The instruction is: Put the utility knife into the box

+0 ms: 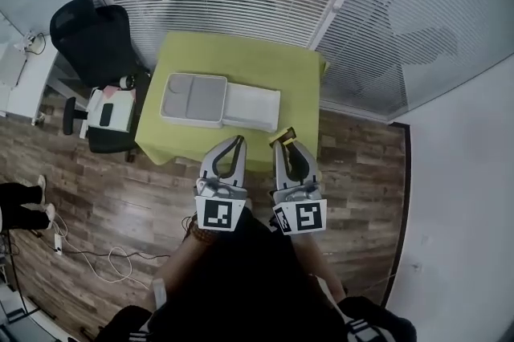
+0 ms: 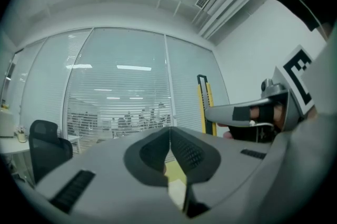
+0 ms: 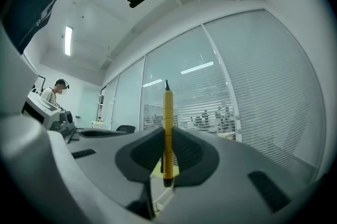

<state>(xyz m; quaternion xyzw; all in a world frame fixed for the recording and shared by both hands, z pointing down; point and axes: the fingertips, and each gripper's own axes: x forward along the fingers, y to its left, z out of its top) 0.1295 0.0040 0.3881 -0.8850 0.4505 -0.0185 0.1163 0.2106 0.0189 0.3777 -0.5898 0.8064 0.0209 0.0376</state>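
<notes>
The yellow utility knife [image 1: 283, 137] stands upright between the jaws of my right gripper [image 1: 284, 146], which is shut on it, above the near edge of the green table [image 1: 241, 59]. In the right gripper view the knife [image 3: 167, 128] stands on end, blade tip up. The grey box [image 1: 193, 98] lies open on the table, its white lid [image 1: 254, 107] flat beside it on the right. My left gripper [image 1: 236, 143] hovers just left of the right one, shut with nothing in it. The left gripper view shows the knife [image 2: 202, 104] held in the right gripper [image 2: 247, 112].
A black office chair [image 1: 95, 39] and a white seat with small items [image 1: 108, 109] stand left of the table. Glass walls with blinds run behind it. Cables [image 1: 96, 260] lie on the wood floor, and a person's feet [image 1: 24, 204] show at the far left.
</notes>
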